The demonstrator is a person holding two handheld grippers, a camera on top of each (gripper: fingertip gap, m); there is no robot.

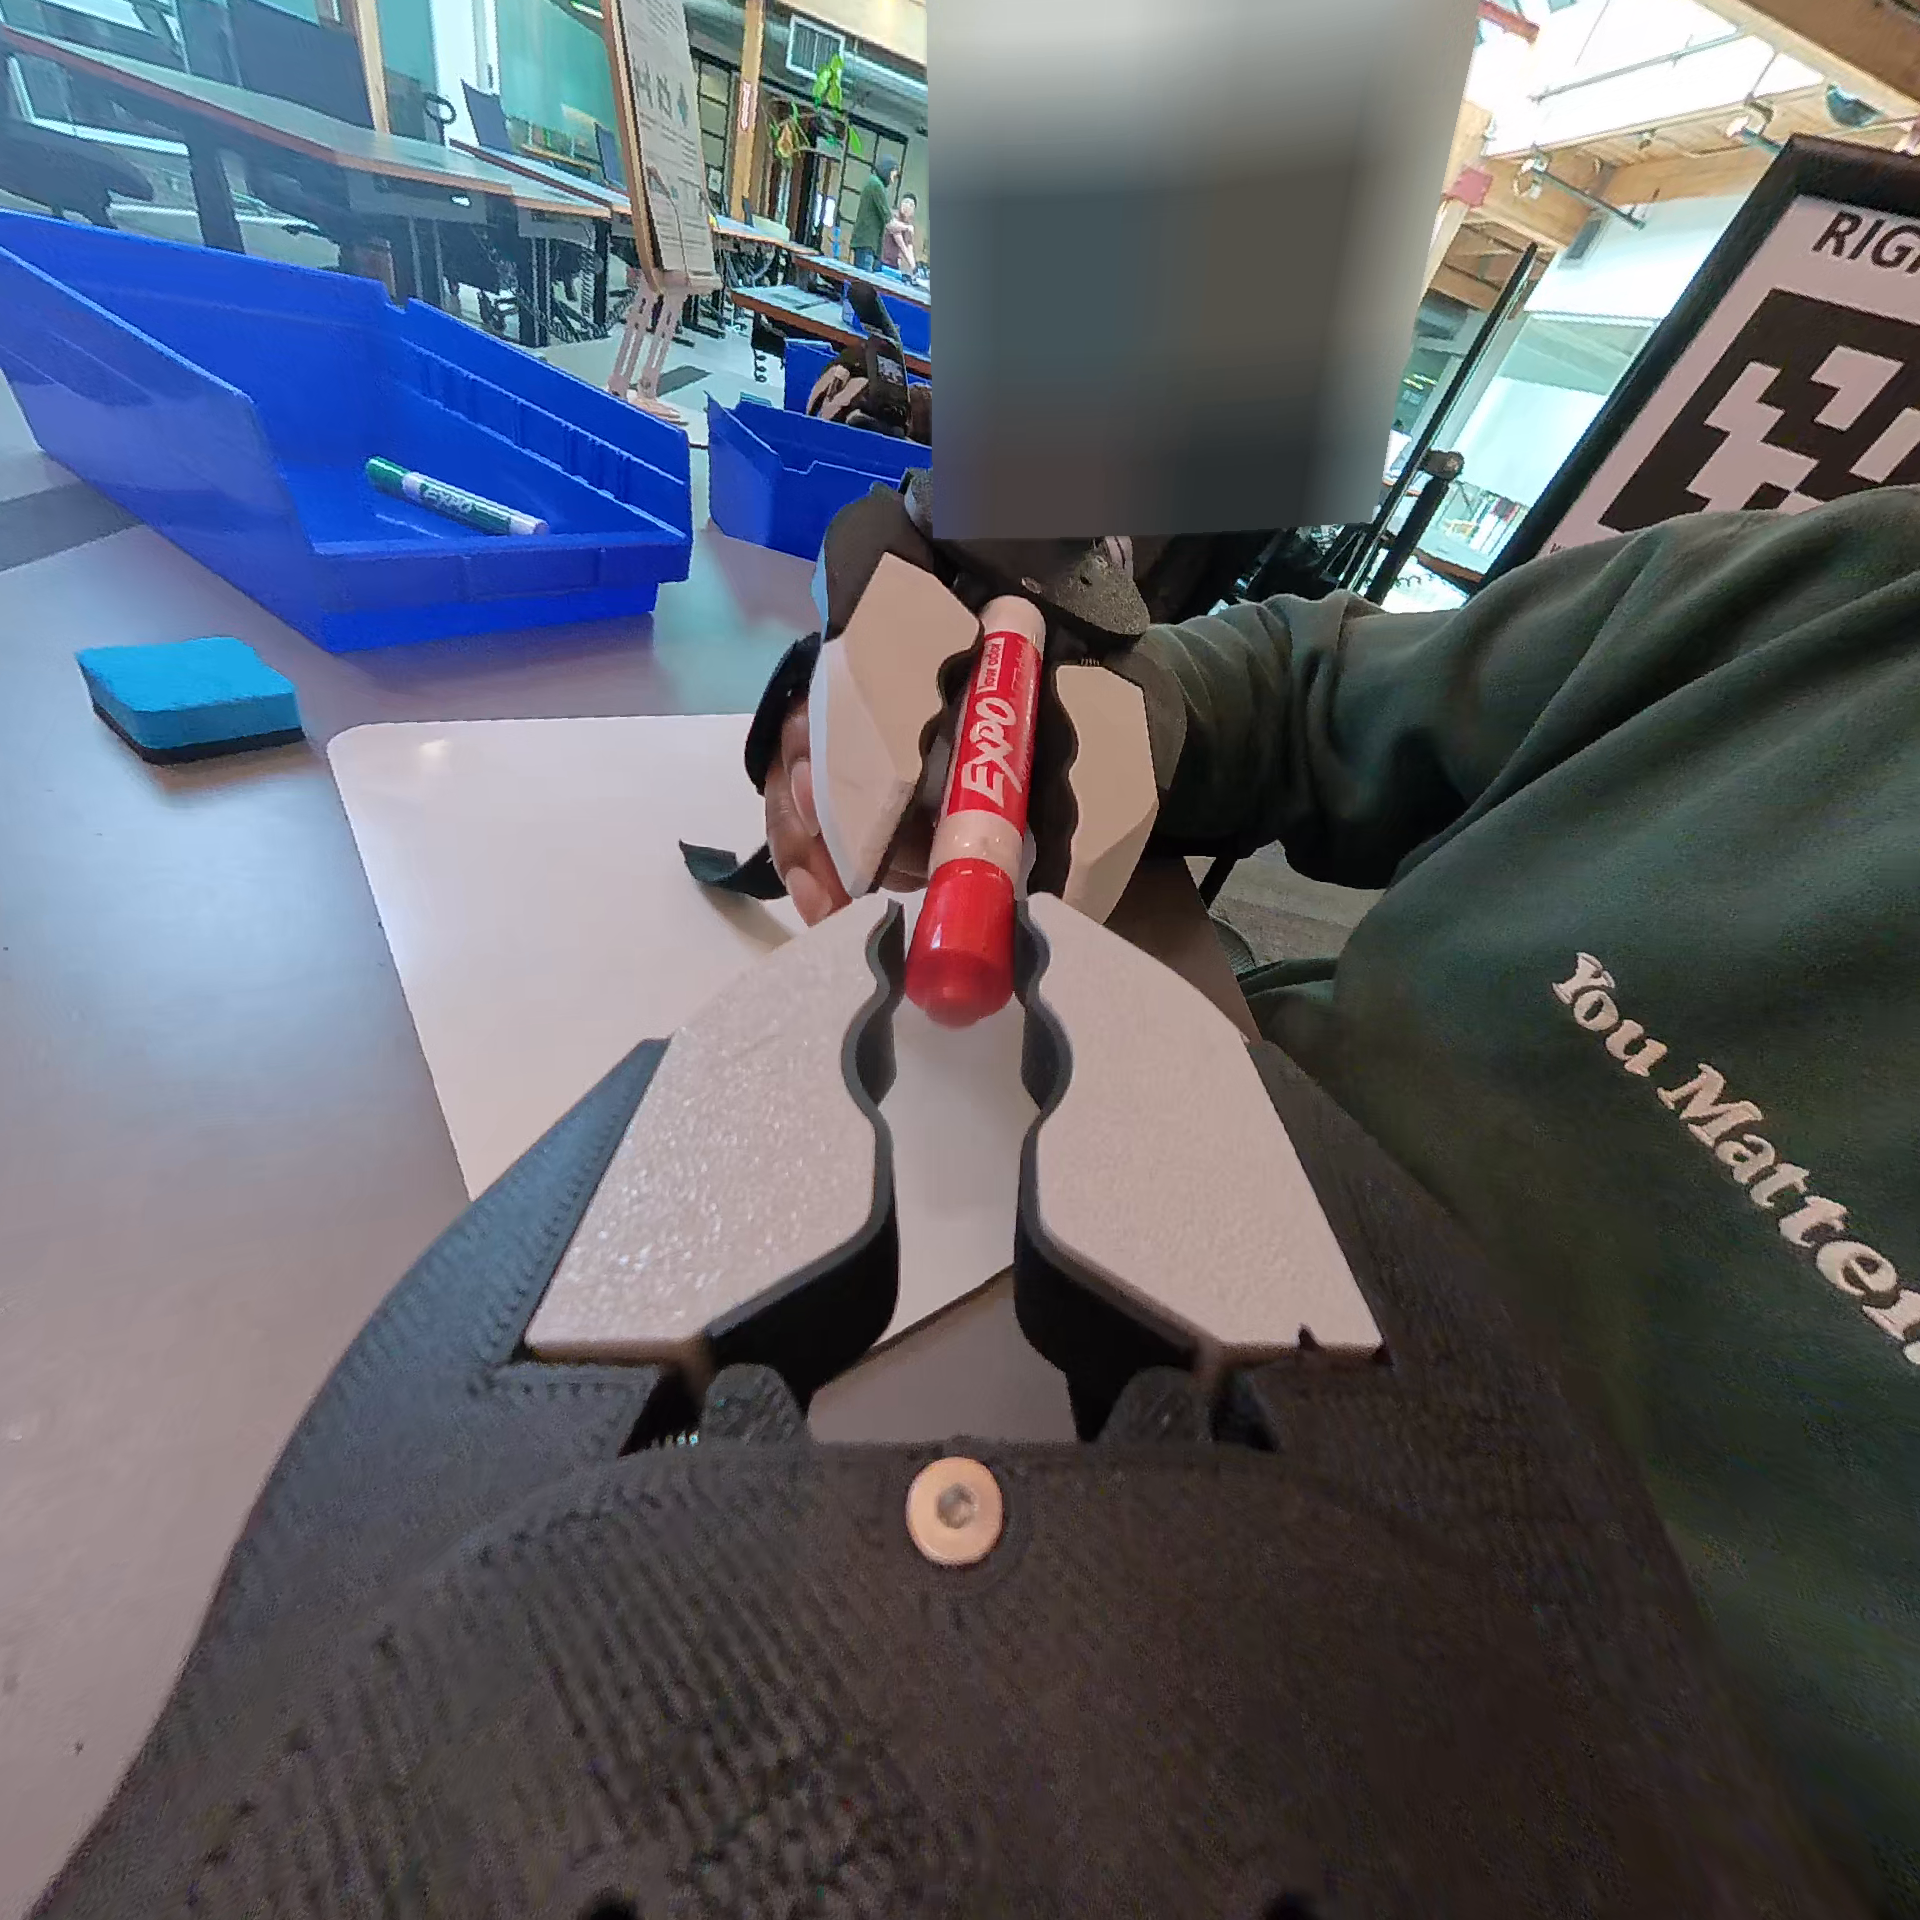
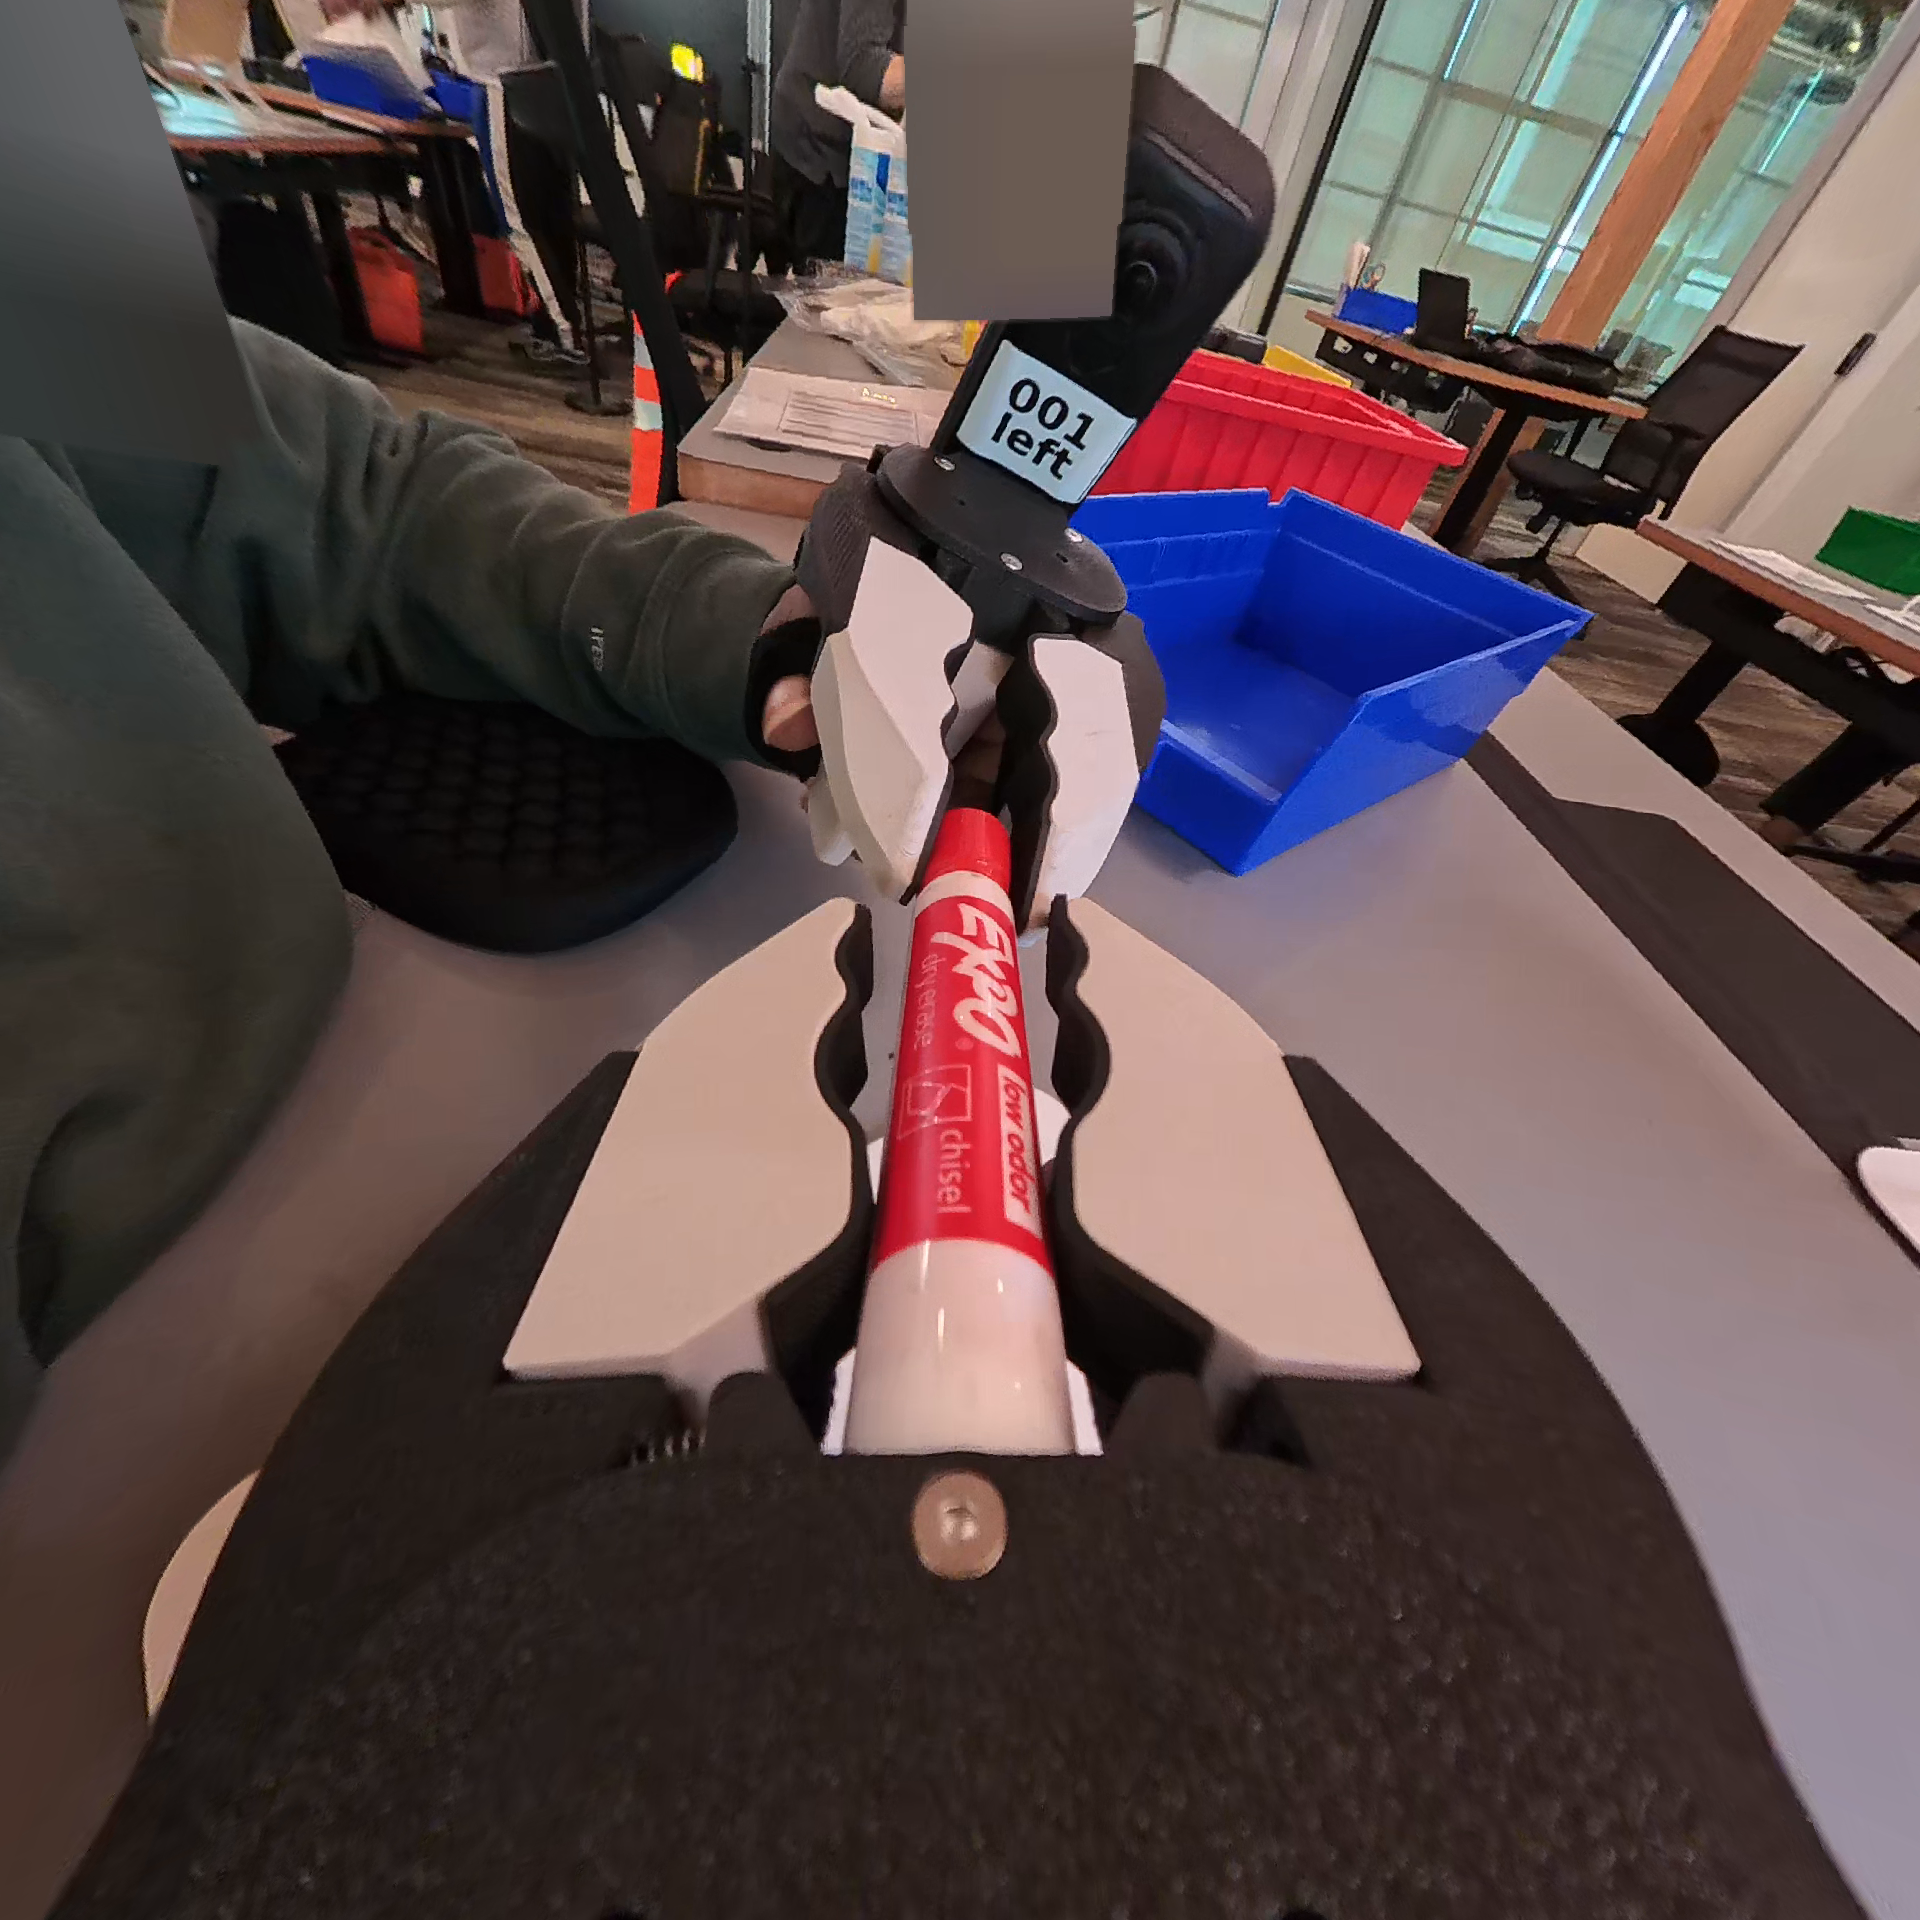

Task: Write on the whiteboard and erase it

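A red dry-erase marker (image 1: 987, 748) is held in the air between my two grippers, just above the white whiteboard (image 1: 540, 883) on the grey table. My left gripper (image 1: 956, 920) is shut on the marker's red cap (image 1: 961, 945); the right wrist view shows its fingers (image 2: 977, 852) clamped on the cap end. My right gripper (image 2: 956, 920) is shut on the marker's barrel (image 2: 961, 1143), which lies lengthwise between its fingers. It also shows in the left wrist view (image 1: 977, 883), facing my left gripper. A blue eraser (image 1: 187, 696) lies on the table left of the whiteboard.
A long blue bin (image 1: 416, 592) behind the eraser holds a green marker (image 1: 452, 497). Another blue bin (image 2: 1351, 727) and a red bin (image 2: 1299, 436) stand beyond the left gripper. The person's green sleeve (image 1: 1507, 831) fills the right side. A framed patterned board (image 1: 1818, 395) stands at far right. The tips of both grippers are at nearly the same place.
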